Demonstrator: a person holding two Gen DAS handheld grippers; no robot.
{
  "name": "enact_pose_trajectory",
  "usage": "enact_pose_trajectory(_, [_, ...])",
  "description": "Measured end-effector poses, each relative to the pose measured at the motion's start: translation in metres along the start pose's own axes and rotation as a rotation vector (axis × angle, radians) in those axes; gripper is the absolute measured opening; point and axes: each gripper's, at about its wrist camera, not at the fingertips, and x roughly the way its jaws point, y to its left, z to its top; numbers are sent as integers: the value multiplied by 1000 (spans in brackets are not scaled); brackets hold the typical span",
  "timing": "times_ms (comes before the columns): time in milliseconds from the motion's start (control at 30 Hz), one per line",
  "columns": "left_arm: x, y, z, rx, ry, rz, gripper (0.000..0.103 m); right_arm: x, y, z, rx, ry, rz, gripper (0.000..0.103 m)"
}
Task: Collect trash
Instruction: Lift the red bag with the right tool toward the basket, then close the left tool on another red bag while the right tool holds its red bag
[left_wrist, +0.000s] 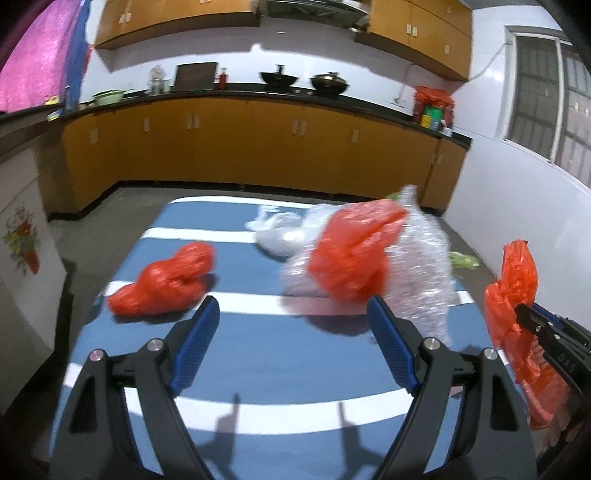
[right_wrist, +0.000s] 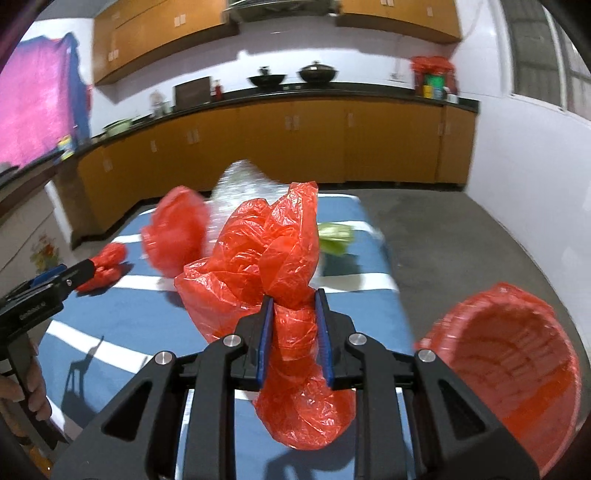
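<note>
My right gripper (right_wrist: 293, 301) is shut on a crumpled red plastic bag (right_wrist: 273, 243), held above the blue-and-white striped table (right_wrist: 122, 321); the same bag (left_wrist: 513, 291) shows at the right edge of the left wrist view. My left gripper (left_wrist: 291, 310) hangs open over the table with nothing between its fingers. Ahead of it lie a small red bag (left_wrist: 164, 282), a second red bag (left_wrist: 358, 247) on clear bubble wrap (left_wrist: 421, 266), and a white plastic bag (left_wrist: 277, 232). A red basket (right_wrist: 513, 365) stands low at the right of the right wrist view.
Green scraps (right_wrist: 334, 236) lie near the table's far right edge. Orange kitchen cabinets (left_wrist: 258, 144) with a dark counter and woks run along the back wall. Grey floor (right_wrist: 461, 229) lies to the right of the table. A hand (right_wrist: 22, 387) holds the left gripper's handle.
</note>
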Motion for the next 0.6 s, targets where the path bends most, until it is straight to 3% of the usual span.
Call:
enact_pose_trajectory(233, [21, -59, 14, 69, 1, -75, 80, -5, -29, -1, 48, -5, -39, 22])
enact_pose_trajectory(600, [63, -59, 49, 62, -10, 46, 80, -2, -42, -3, 76, 6, -6, 22])
